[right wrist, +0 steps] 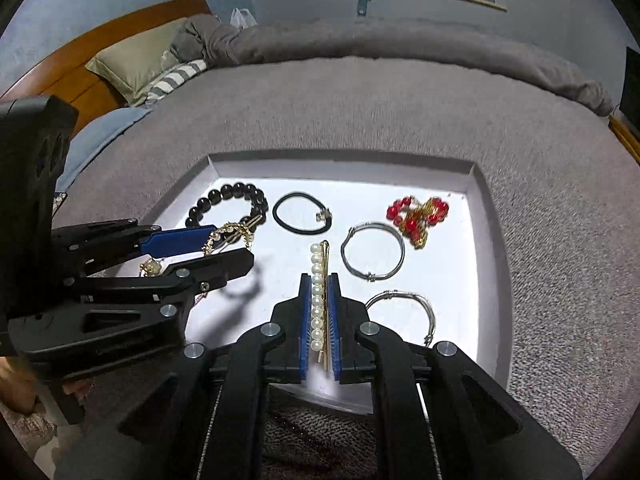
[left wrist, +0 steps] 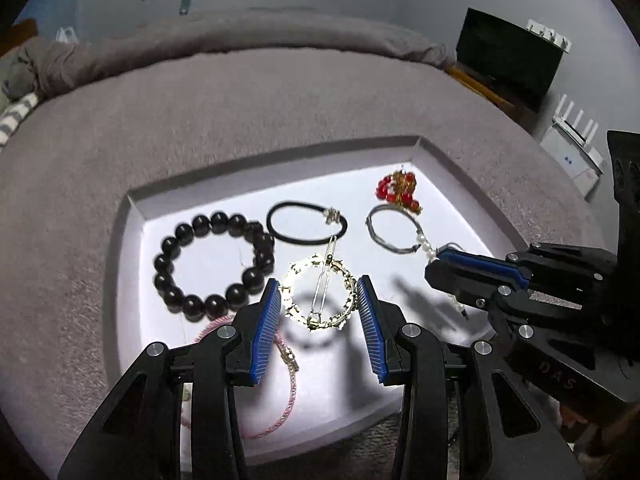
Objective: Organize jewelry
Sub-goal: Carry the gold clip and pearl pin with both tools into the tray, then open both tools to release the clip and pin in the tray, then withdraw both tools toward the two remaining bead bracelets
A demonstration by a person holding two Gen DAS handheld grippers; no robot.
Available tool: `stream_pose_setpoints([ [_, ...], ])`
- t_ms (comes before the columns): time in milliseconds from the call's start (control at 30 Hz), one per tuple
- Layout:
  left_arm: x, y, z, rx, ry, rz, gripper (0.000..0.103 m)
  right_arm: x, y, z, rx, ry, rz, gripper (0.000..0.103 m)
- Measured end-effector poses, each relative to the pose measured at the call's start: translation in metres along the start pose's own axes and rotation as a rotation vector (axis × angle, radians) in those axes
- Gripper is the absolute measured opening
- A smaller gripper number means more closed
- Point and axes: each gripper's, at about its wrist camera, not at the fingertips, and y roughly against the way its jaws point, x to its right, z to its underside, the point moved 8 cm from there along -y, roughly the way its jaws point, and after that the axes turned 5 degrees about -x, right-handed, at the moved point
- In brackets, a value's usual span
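Note:
A white tray (left wrist: 132, 264) lies on a grey bed cover and holds jewelry. My left gripper (left wrist: 319, 294) is shut on a gold chain bracelet (left wrist: 294, 308) with a silver hair clip (left wrist: 324, 280) across it, held above the tray. My right gripper (right wrist: 320, 280) is shut on a pearl hair clip (right wrist: 316, 296); it also shows in the left wrist view (left wrist: 434, 264). On the tray lie a black bead bracelet (left wrist: 176, 240), a black hair tie (left wrist: 306, 224), a silver bangle (right wrist: 372, 250), a red bead piece (right wrist: 418, 214) and a pink bracelet (left wrist: 292, 392).
A second silver bangle (right wrist: 404, 304) lies near the tray's front right. The grey bed cover (right wrist: 360, 112) surrounds the tray (right wrist: 486, 240). Pillows (right wrist: 136, 60) and a wooden headboard (right wrist: 80, 48) are far left. A black monitor (left wrist: 508, 52) stands at right.

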Motion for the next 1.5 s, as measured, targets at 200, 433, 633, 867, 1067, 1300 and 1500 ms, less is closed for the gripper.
stream_pose_setpoints([
  [200,0.01,-0.009,0.005,-0.034,-0.044,0.012,0.041,0.003,-0.015,0.005,-0.061,-0.014,-0.014,0.008],
  [433,0.008,-0.017,0.008,-0.059,-0.05,0.005,0.041,0.004,-0.018,0.01,-0.083,-0.01,-0.007,0.008],
  [633,0.009,-0.017,0.007,-0.058,-0.047,0.005,0.041,0.006,-0.016,0.01,-0.084,-0.011,-0.009,0.008],
  [867,0.006,-0.015,0.008,-0.051,-0.03,0.008,0.045,0.006,-0.019,0.008,-0.087,-0.012,-0.009,0.008],
  [1067,0.004,-0.004,0.006,-0.025,-0.022,0.003,0.045,0.007,-0.015,0.01,-0.085,-0.025,-0.013,0.01],
  [1300,-0.002,0.03,0.011,0.052,0.003,0.017,0.046,0.009,-0.003,0.013,-0.057,-0.041,-0.025,0.011],
  [1500,-0.007,0.048,0.021,0.087,0.012,-0.017,0.051,0.015,0.02,0.016,0.0,-0.055,-0.005,0.03],
])
